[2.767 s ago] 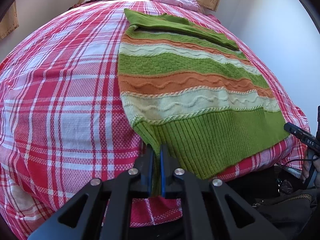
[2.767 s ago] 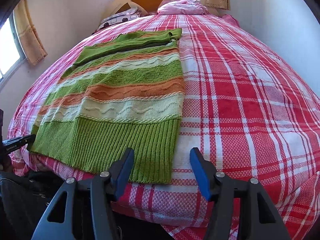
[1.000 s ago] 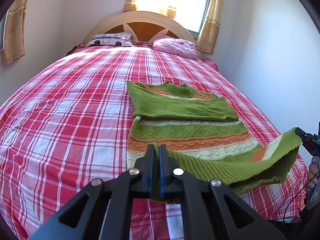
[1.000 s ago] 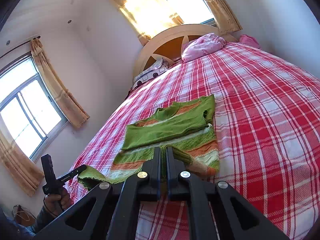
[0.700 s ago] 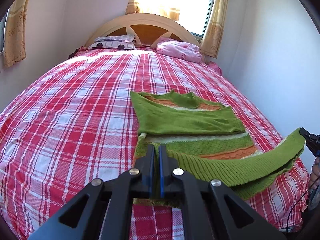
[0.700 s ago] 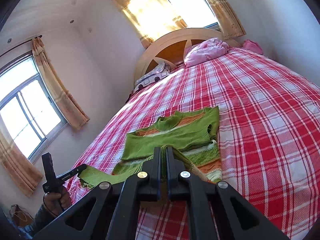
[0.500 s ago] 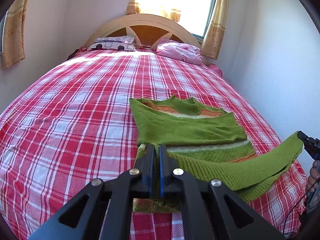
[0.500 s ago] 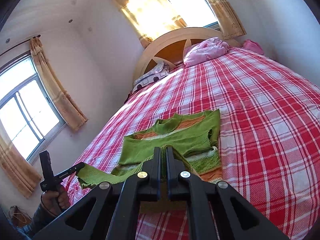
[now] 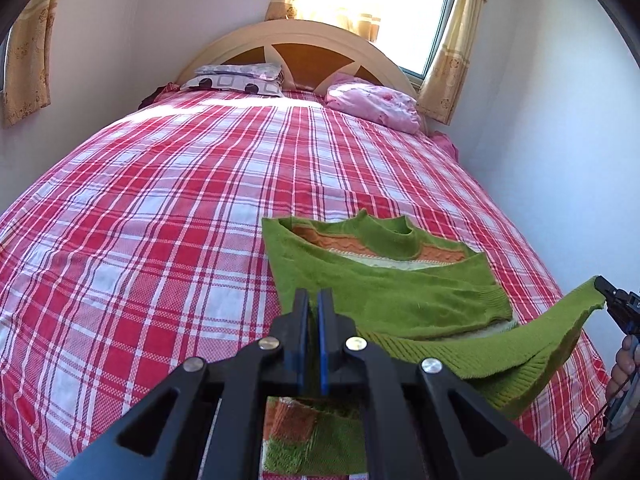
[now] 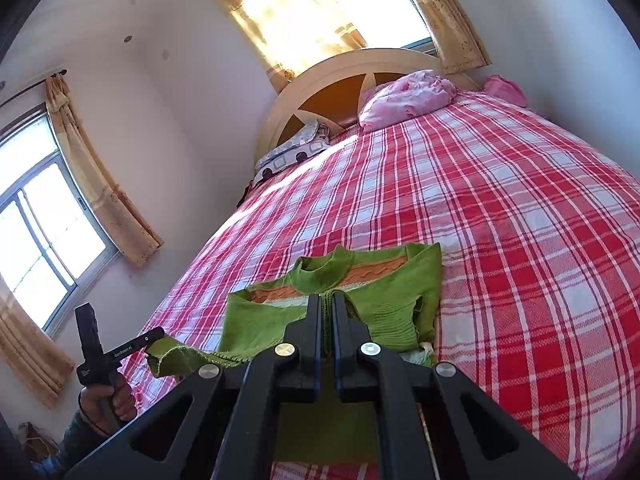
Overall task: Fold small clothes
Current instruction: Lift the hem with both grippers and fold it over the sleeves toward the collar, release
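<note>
Gripping the sweater's ribbed hem, we hold our left gripper and right gripper clenched on its corners, raised above the plaid bed, collar at twelve o'clock.

A bed covered by a red-and-white plaid sheet filled both views, with an arched cream headboard inset with brown panels at its far end. Just in front of the headboard, toward its left side, lay a flat grey-and-white patterned pillow; toward its right side lay a rumpled pink pillow. A further pink item lay at the bed's right edge beside the pink pillow. Well apart from the headboard, on the near right part of the sheet, rested a green sweater with orange and cream stripes, its collar toward the headboard and its ribbed hem raised off the sheet.
</note>
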Action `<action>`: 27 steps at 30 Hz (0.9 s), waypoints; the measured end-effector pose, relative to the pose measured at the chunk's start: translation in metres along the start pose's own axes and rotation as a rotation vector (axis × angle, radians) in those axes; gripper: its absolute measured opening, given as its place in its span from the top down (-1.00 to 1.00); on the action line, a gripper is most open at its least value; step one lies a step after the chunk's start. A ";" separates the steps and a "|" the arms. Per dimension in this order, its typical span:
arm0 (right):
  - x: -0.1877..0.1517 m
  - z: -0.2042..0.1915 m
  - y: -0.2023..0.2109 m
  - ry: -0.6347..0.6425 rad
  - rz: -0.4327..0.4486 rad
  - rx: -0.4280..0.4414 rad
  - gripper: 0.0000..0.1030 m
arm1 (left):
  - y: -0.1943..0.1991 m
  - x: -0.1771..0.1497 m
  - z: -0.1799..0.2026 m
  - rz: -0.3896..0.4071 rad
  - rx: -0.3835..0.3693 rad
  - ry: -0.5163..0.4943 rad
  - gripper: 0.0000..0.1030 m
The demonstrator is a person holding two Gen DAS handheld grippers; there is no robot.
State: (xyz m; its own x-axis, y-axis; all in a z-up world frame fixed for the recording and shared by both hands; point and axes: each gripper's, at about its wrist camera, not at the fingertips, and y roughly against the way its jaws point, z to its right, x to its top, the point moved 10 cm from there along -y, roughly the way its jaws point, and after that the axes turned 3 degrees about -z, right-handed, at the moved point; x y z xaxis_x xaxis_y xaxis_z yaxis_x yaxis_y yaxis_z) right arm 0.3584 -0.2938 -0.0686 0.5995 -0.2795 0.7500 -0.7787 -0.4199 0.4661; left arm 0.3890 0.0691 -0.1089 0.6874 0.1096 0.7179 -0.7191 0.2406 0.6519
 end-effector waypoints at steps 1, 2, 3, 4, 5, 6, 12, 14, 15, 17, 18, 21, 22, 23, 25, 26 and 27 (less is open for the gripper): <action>0.004 0.000 -0.005 -0.002 -0.002 0.000 0.93 | -0.005 0.003 -0.001 -0.004 0.004 0.001 0.91; 0.008 0.001 -0.010 -0.005 -0.004 -0.002 0.93 | -0.009 0.005 -0.003 -0.008 0.007 0.005 0.91; 0.011 0.001 -0.014 -0.008 -0.005 -0.004 0.93 | -0.014 0.008 -0.004 -0.013 0.011 0.008 0.91; 0.015 0.002 -0.018 -0.011 -0.006 -0.005 0.93 | -0.019 0.011 -0.006 -0.020 0.014 0.012 0.91; 0.019 0.003 -0.025 -0.013 -0.010 -0.007 0.93 | -0.023 0.013 -0.007 -0.025 0.014 0.017 0.91; 0.022 0.004 -0.029 -0.014 -0.014 -0.010 0.93 | -0.027 0.016 -0.008 -0.031 0.015 0.019 0.91; 0.039 0.015 -0.066 -0.027 -0.045 -0.036 0.93 | -0.053 0.032 -0.017 -0.057 0.032 0.034 0.91; 0.043 0.022 -0.081 -0.035 -0.062 -0.051 0.93 | -0.065 0.037 -0.021 -0.070 0.041 0.041 0.91; 0.045 0.027 -0.089 -0.041 -0.072 -0.059 0.93 | -0.072 0.038 -0.023 -0.079 0.043 0.044 0.91; 0.046 0.038 -0.107 -0.060 -0.099 -0.074 0.93 | -0.087 0.041 -0.028 -0.097 0.063 0.046 0.92; 0.047 0.043 -0.116 -0.067 -0.114 -0.082 0.93 | -0.093 0.041 -0.030 -0.107 0.067 0.047 0.92; 0.047 0.061 -0.143 -0.082 -0.146 -0.117 0.93 | -0.116 0.042 -0.036 -0.144 0.081 0.053 0.92; 0.046 0.067 -0.153 -0.091 -0.160 -0.126 0.93 | -0.123 0.043 -0.039 -0.150 0.090 0.052 0.92; 0.045 0.073 -0.162 -0.095 -0.172 -0.139 0.93 | -0.131 0.043 -0.041 -0.160 0.097 0.055 0.92; 0.042 0.085 -0.182 -0.101 -0.201 -0.156 0.93 | -0.143 0.043 -0.045 -0.176 0.110 0.060 0.96; 0.040 0.092 -0.194 -0.118 -0.220 -0.160 0.93 | -0.149 0.043 -0.048 -0.182 0.123 0.060 0.96; 0.039 0.099 -0.203 -0.126 -0.227 -0.174 0.93 | -0.154 0.044 -0.051 -0.187 0.136 0.061 0.96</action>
State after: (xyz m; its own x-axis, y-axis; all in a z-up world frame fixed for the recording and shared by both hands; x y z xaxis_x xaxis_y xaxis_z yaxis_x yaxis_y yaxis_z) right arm 0.5579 -0.3049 -0.1807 0.7717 -0.3049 0.5582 -0.6355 -0.3331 0.6966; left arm 0.5354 0.0859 -0.1905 0.8120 0.1343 0.5680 -0.5827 0.1308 0.8021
